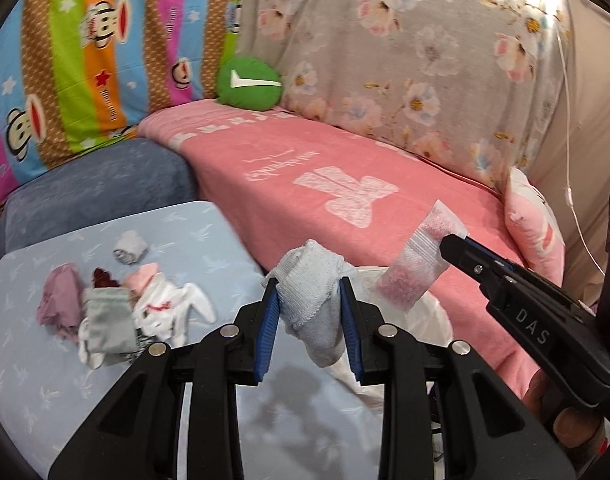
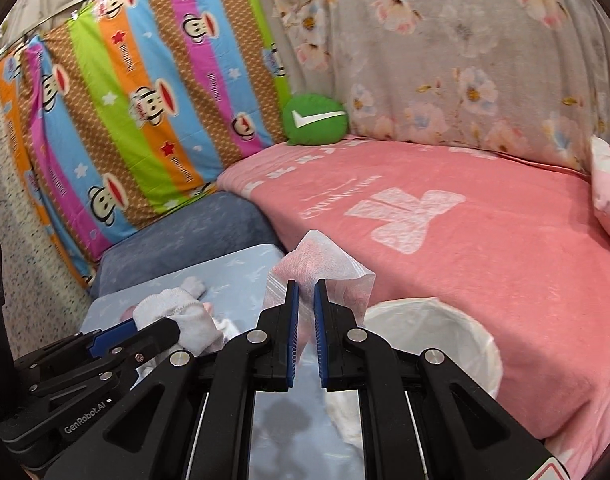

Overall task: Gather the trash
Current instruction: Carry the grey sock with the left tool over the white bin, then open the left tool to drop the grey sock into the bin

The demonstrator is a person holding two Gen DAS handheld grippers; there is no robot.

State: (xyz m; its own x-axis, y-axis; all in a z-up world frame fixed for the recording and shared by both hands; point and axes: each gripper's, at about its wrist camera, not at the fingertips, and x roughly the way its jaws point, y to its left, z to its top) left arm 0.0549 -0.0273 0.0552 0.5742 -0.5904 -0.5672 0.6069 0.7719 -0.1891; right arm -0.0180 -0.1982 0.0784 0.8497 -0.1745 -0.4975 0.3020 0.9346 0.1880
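Between claw (image 1: 309, 300) pads — sock (image 1: 311, 304), toe-down.

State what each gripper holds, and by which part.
Left gripper clamps a pale sock around its middle. Right gripper pinches a clear zip bag near its sealed edge.

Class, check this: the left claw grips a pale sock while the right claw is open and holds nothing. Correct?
Not quite. The left claw does grip the pale sock, but the right wrist view shows the right claw shut on a clear zip bag.

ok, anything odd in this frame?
Yes: the left gripper grips a pale sock, clothing rather than trash. The right gripper pinches a clear zip bag beside the lined bin.
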